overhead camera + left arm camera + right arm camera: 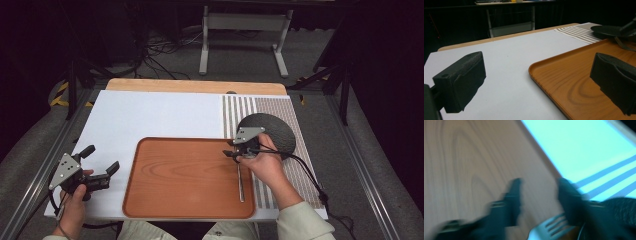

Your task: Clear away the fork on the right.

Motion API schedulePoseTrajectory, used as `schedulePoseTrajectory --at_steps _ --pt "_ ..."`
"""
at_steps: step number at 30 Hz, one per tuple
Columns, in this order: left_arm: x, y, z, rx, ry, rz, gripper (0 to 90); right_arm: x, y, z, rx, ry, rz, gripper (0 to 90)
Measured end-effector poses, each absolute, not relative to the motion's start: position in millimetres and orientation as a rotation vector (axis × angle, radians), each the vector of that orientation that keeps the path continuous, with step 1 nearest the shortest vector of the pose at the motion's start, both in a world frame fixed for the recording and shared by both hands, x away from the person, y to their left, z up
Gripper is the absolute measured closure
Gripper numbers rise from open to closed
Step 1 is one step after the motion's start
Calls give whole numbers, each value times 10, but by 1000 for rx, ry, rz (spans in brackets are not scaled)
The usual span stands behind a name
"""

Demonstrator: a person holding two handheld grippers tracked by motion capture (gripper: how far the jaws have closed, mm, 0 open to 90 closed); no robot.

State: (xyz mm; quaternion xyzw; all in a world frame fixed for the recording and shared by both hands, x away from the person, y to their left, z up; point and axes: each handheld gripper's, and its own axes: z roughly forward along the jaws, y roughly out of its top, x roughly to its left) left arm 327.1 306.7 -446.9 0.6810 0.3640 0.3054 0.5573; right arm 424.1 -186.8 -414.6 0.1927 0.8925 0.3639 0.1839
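Right tool (pixel 234 153) parted over fork (pixel 240 182) on tray (pixel 175 172)

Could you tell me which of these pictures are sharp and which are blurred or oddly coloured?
High view: sharp, evenly lit table, dark surroundings. Left gripper view: tray crisp, near fingers slightly soft. Right gripper view: motion-smeared throughout, fork and fingers blurred, white sheet tinted cyan.

I count one wooden tray (pixel 185 175), one fork (pixel 240 182) lying on it near its right edge, one dark plate (pixel 272 131), one striped mat (pixel 250 107), and two grippers: left gripper (pixel 102 159), right gripper (pixel 231 153).
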Motion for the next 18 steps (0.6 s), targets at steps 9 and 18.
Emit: schedulePoseTrajectory --at_steps 9,18 --pt "3277 3063 -4463 1610 854 718 5 4110 -1967 -3995 543 2476 1142 275" --pt "3287 3049 -4462 1607 853 718 5 3989 -2119 -3840 506 2372 1204 156"
